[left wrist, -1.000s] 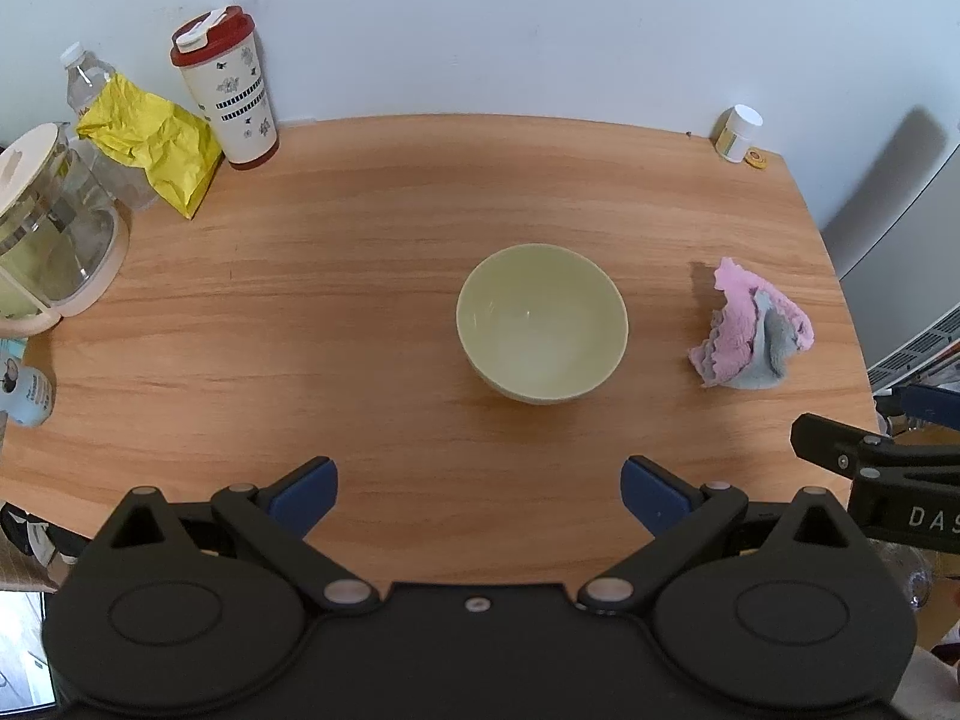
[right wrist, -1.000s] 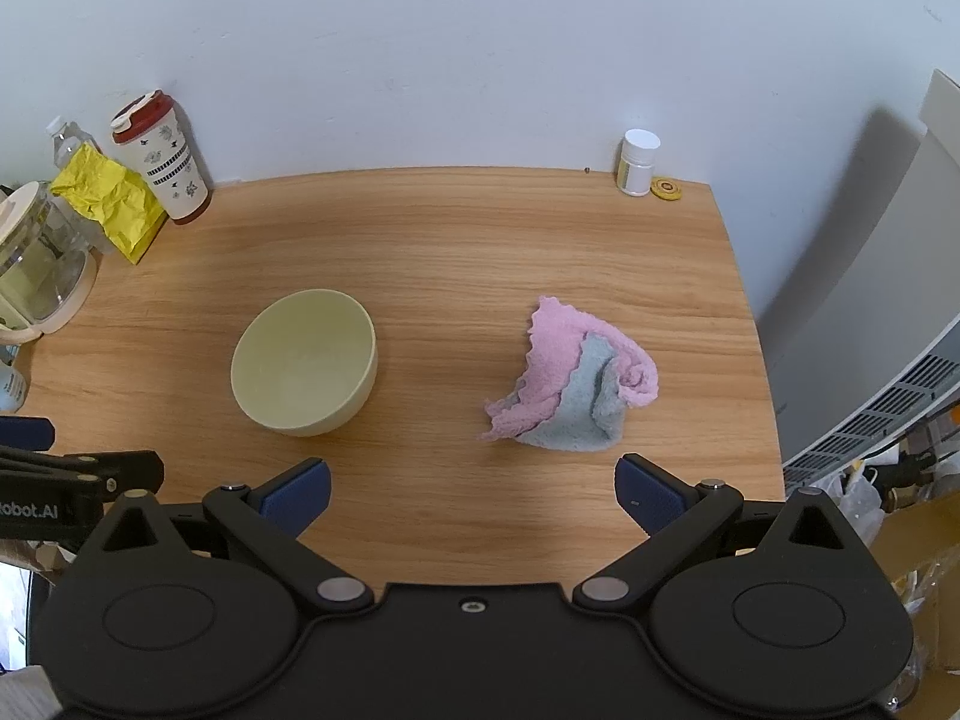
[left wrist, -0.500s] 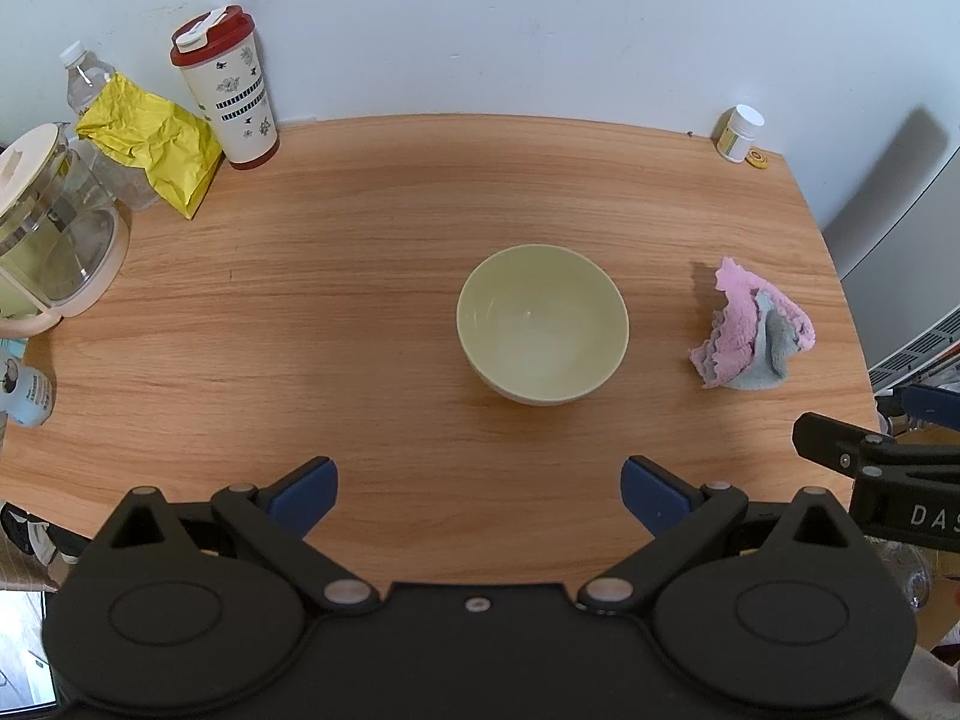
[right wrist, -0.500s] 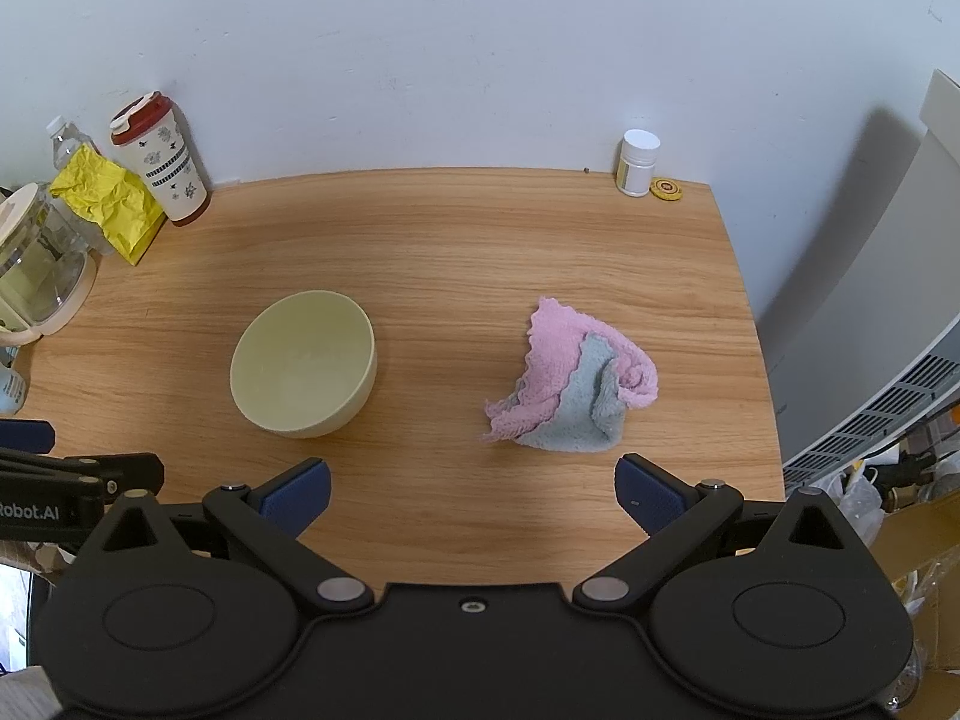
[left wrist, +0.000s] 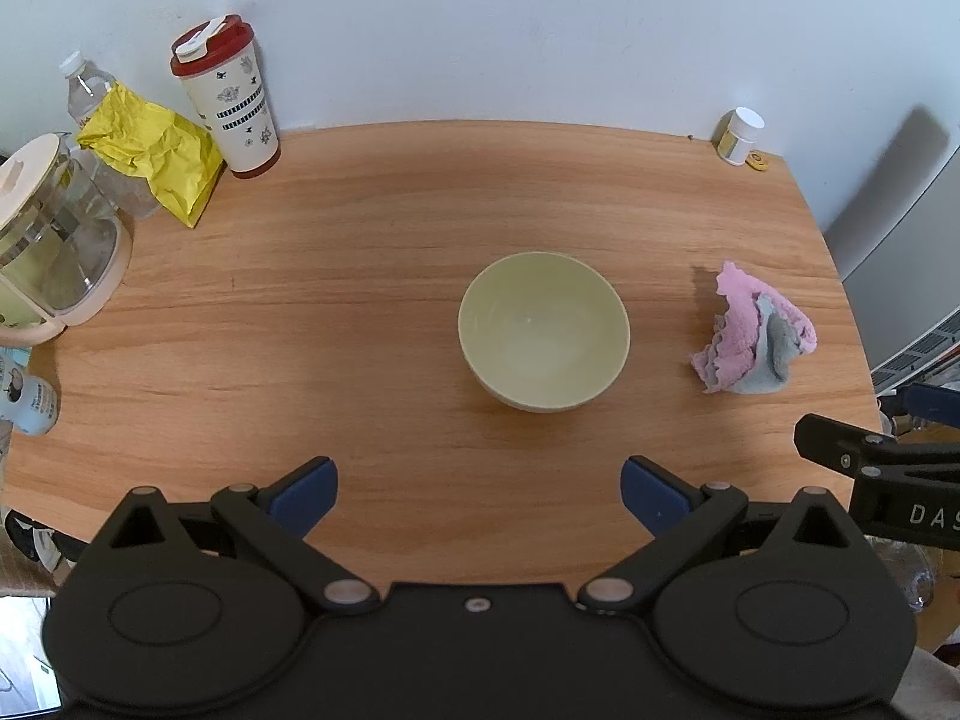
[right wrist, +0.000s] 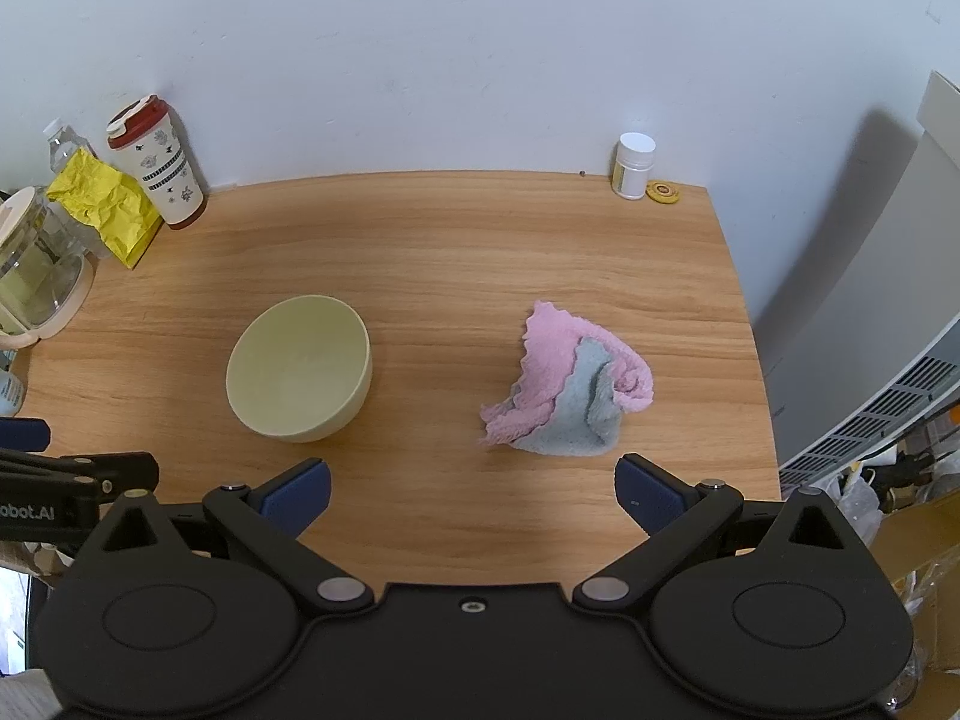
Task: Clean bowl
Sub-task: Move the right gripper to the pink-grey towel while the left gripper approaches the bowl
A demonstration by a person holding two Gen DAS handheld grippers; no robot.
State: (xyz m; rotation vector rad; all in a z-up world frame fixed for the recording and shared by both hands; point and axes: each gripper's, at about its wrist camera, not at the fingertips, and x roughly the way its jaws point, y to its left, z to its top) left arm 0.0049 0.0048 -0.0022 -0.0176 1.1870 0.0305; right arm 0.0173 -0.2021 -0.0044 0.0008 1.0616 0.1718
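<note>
Two wrist views covered the same bench (left wrist: 360, 276), each framed differently. The left wrist view placed the bowl (left wrist: 543, 341) straight ahead of the left tool (left wrist: 479, 495), with the cloth (left wrist: 753, 339) off to the right. The right wrist view placed the cloth (right wrist: 570, 387) just ahead of the right tool (right wrist: 473, 495) and the bowl (right wrist: 299, 377) to the left. Only the right wrist view showed the white appliance (right wrist: 888, 324) beside the bench edge in full; only the left wrist view showed the small bottle (left wrist: 27, 399) at the left edge clearly.

I held both tools spread wide, with nothing between the blue pads (left wrist: 303, 492). The bowl stood upright on the bench, near its middle, well apart from both tools and apart from the cloth. The cloth, pink over grey, lay crumpled near the right side of the bench.

At the back left stood a red-lidded tumbler (left wrist: 225, 96), a yellow bag (left wrist: 156, 150), a water bottle (left wrist: 87, 90) partly hidden behind the bag, and a glass jug (left wrist: 51, 240) cut off by the frame. A white-capped jar (right wrist: 633, 165) and a yellow disc (right wrist: 663, 192) sat at the back right. I could not make out any residue inside the bowl.
</note>
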